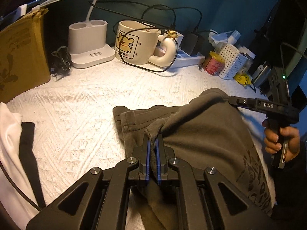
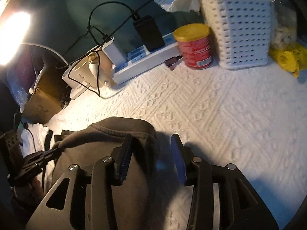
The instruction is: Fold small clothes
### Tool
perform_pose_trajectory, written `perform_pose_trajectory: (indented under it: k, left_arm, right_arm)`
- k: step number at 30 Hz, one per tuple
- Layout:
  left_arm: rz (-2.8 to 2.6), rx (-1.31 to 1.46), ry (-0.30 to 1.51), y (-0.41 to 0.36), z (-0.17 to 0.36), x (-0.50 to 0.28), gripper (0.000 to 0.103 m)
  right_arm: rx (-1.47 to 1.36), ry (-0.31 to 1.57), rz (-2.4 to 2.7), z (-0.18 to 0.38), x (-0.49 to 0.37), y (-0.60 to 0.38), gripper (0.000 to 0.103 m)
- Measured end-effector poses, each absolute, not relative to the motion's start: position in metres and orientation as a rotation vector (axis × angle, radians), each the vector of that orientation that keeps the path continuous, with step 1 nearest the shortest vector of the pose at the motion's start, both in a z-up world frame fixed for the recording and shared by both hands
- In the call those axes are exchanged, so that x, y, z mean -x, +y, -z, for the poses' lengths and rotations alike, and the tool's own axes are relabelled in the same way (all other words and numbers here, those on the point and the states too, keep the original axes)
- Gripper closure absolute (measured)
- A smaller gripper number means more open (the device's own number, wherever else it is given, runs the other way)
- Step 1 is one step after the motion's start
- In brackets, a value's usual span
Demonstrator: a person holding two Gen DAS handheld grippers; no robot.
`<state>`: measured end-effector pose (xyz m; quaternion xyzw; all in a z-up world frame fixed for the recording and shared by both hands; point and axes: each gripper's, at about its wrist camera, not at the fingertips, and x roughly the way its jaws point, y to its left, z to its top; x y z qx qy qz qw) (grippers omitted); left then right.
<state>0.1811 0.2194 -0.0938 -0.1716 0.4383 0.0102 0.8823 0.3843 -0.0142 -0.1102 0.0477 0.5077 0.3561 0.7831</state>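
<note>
Left wrist view: left tongs [image 1: 153, 140] clenched on grey garment [image 1: 201, 138] fold, lifting it for folding; right tongs [image 2: 151, 140], 3 o'clock, released, straddling garment edge.

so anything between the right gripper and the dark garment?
Nothing visible. The right gripper stands open at the dark garment's edge, one finger over the cloth, one over the white cover. The left gripper already pinches a fold.
</note>
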Motion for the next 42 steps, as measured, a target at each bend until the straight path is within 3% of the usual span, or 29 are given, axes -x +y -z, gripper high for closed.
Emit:
perform_pose_trajectory:
  k: [12,13,16,29,34,36,38,42]
  left_arm:
    - [-0.038,0.376,0.888,0.210,0.076,-0.150,0.097]
    - [-0.034,0.375,0.890,0.208,0.075,-0.145,0.094]
    - [-0.029,0.379,0.893,0.202,0.075,-0.133,0.070]
    - [0.128,0.480,0.898,0.164,0.079,-0.079,0.070]
    - [0.189,0.432,0.985,0.141,0.093,-0.065,0.070]
    - [0.211,0.446,0.990,0.135,0.096,-0.058,0.071]
    - [0.214,0.456,0.978,0.131,0.096,-0.051,0.097]
    - [0.180,0.524,0.922,0.140,0.087,-0.036,0.100]
  right_arm:
    - [-0.076,1.082,-0.733,0.096,-0.344,-0.042,0.060]
    - [-0.071,1.083,-0.734,0.095,-0.337,-0.043,0.060]
    - [-0.059,1.083,-0.740,0.094,-0.322,-0.047,0.060]
    - [0.023,1.052,-0.767,0.088,-0.255,-0.058,0.060]
    - [0.045,1.031,-0.775,0.088,-0.234,-0.066,0.060]
    - [0.046,1.031,-0.769,0.090,-0.230,-0.069,0.060]
    - [0.045,1.031,-0.765,0.091,-0.224,-0.073,0.060]
    - [0.053,1.036,-0.757,0.095,-0.215,-0.079,0.060]
